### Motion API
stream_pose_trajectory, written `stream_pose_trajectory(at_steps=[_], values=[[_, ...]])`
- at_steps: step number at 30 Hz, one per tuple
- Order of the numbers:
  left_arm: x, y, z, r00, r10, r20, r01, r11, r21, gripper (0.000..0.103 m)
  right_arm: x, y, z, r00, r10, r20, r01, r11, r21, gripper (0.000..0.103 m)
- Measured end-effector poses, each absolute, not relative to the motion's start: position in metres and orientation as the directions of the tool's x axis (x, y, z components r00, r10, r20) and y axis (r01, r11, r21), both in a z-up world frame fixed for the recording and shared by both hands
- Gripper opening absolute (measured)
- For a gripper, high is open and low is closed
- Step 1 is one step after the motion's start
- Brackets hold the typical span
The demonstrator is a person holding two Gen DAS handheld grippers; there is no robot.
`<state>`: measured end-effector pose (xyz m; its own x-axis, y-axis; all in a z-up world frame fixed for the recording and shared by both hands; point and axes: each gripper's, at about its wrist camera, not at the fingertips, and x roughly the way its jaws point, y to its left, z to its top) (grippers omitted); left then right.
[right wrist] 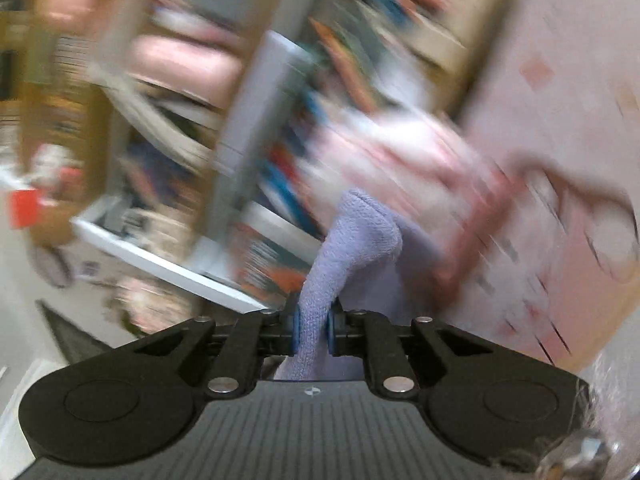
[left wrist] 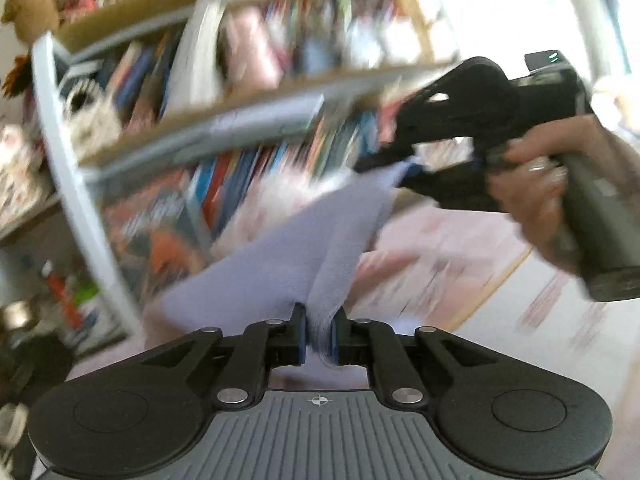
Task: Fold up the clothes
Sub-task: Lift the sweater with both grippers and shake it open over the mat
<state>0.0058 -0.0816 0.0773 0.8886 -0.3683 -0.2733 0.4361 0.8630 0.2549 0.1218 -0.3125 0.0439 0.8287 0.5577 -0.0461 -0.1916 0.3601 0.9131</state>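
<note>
We note a tall wooden bookshelf crammed with colourful books (left wrist: 248, 92) close ahead of both grippers, blocking passage forward. The lilac knitted cloth (left wrist: 304, 236) stretches between the left gripper (left wrist: 319, 340) and the right gripper (left wrist: 404, 170), closing that gap. Open room lies to the right, over the pale pink patterned surface (left wrist: 460, 248) below.

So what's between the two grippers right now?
The lilac cloth, seen in the left wrist view, spans from the left gripper to the right gripper; both pinch it.
</note>
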Motion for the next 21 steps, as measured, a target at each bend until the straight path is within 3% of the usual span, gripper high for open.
stream_pose_trajectory(at_steps=[7,10,13,16,18,21], values=[[-0.03,-0.06,0.18,0.77,-0.636,0.053,0.636,0.772,0.016,0.009,0.084,-0.317,0.215,0.783,0.568,0.253,-0.574,0.504,0.645,0.011],[-0.03,-0.034,0.206,0.709,-0.692,0.138,0.705,0.694,-0.145,0.009,0.081,-0.297,0.274,0.717,0.636,0.285,-0.678,0.542,0.496,0.011],[-0.015,-0.012,0.19,0.714,-0.695,0.091,0.689,0.673,-0.267,0.009,0.101,-0.264,0.272,0.701,0.69,0.181,-0.676,0.562,0.476,0.011],[0.006,0.005,0.134,0.739,-0.669,-0.08,0.597,0.705,-0.382,0.01,0.13,-0.227,0.239,0.695,0.719,0.012,-0.628,0.598,0.498,0.011],[0.018,0.016,0.09,0.744,-0.633,-0.212,0.499,0.738,-0.453,0.009,0.153,-0.2,0.187,0.682,0.717,-0.142,-0.561,0.638,0.528,0.011],[0.021,0.031,0.045,0.76,-0.55,-0.346,0.387,0.811,-0.44,0.009,0.173,-0.161,0.112,0.671,0.653,-0.35,-0.461,0.738,0.494,0.011]])
